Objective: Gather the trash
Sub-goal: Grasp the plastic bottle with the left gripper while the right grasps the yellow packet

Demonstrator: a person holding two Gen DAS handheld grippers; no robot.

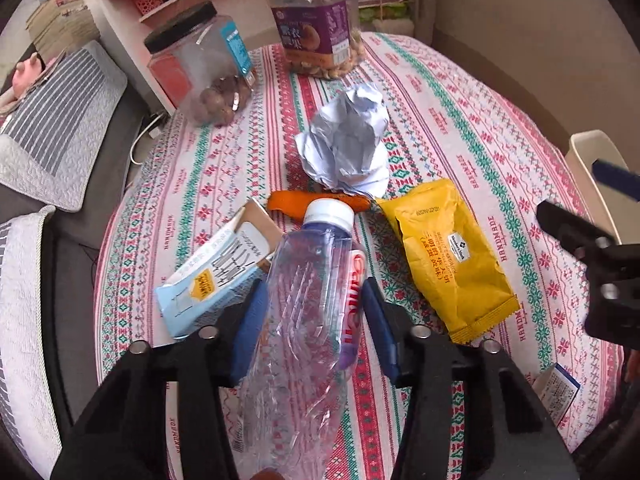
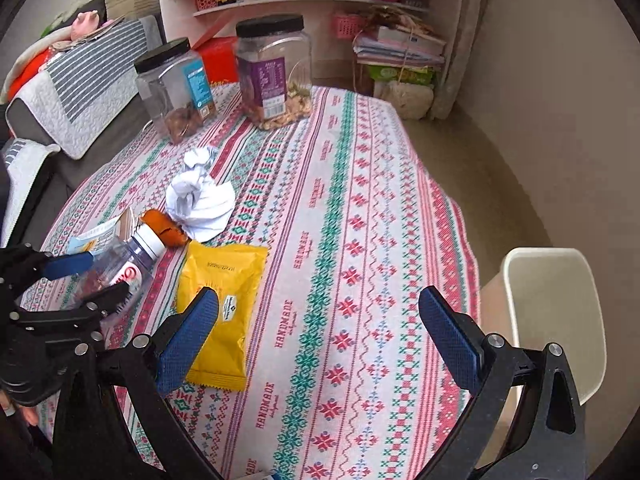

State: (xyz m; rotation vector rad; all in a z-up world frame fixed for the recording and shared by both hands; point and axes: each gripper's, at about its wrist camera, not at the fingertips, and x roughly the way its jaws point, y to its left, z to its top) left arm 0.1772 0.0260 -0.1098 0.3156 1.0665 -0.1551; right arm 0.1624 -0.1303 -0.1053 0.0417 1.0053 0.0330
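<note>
My left gripper [image 1: 314, 312] is shut on an empty clear plastic bottle [image 1: 308, 308] with a white cap, its blue pads pressing both sides. The bottle also shows in the right wrist view [image 2: 124, 264], held by the left gripper [image 2: 86, 276]. Around it lie a light blue carton [image 1: 216, 272], an orange peel [image 1: 316, 202], a crumpled white paper [image 1: 346, 140] and a yellow snack packet [image 1: 448, 256]. My right gripper [image 2: 316, 328] is open and empty, above the tablecloth just right of the yellow packet [image 2: 218, 300]. It shows at the right edge of the left wrist view [image 1: 592, 216].
Two clear jars with black lids [image 1: 204, 68] [image 1: 318, 20] stand at the table's far side. A cream trash bin [image 2: 556, 312] stands off the table's right edge. A small box [image 1: 558, 390] lies near the front right. A sofa with striped cushions [image 1: 52, 120] is left.
</note>
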